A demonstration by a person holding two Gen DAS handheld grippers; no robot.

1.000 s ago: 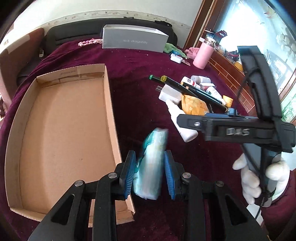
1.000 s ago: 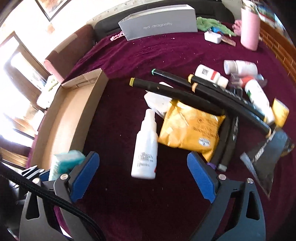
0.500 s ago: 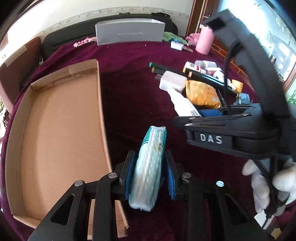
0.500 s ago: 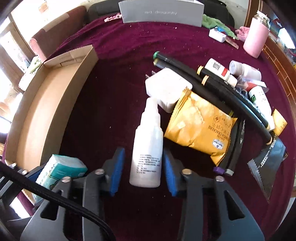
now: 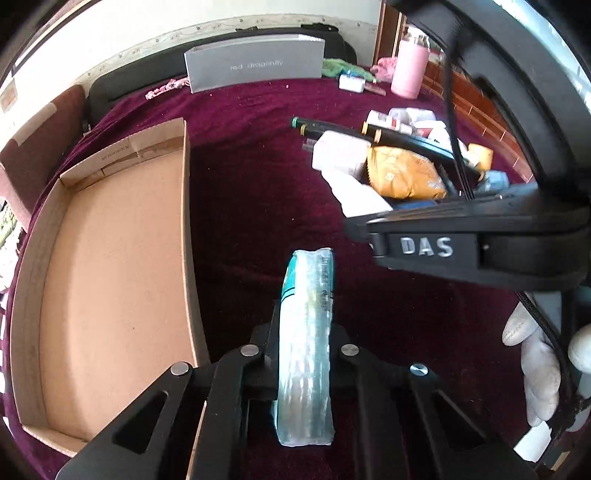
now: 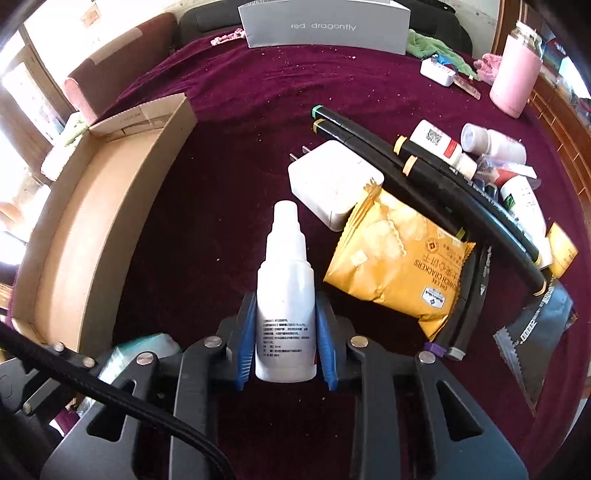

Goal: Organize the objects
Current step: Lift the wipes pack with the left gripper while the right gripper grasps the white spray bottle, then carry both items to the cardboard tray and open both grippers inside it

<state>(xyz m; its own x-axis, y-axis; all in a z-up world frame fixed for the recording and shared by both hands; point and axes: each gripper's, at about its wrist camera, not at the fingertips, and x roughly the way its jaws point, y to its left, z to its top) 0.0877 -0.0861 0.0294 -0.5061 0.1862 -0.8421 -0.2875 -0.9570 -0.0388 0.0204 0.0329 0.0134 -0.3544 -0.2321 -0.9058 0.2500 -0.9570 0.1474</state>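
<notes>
My left gripper (image 5: 304,332) is shut on a teal-and-white tissue pack (image 5: 308,280), squeezed thin and held on edge above the maroon cloth, just right of the open cardboard box (image 5: 110,258). A white dropper bottle (image 6: 286,273) lies between the blue pads of my right gripper (image 6: 284,314). Its jaws are closing and the pads touch the bottle's sides. The right gripper's black housing (image 5: 424,247) fills the right of the left wrist view. The tissue pack (image 6: 144,347) also shows at the lower left of the right wrist view, near the box (image 6: 92,221).
Right of the bottle lie a yellow cracker packet (image 6: 399,266), a white charger (image 6: 332,184), several black markers (image 6: 424,173), small bottles (image 6: 443,147) and a black sachet (image 6: 535,332). A grey box (image 6: 325,26) and a pink flask (image 6: 515,81) stand at the back. A gloved hand (image 5: 543,365) holds the right gripper.
The right jaws have gone from wide apart to closed around the white bottle. The left jaws have squeezed the tissue pack tighter, and the left gripper has shifted a little and sunk.
</notes>
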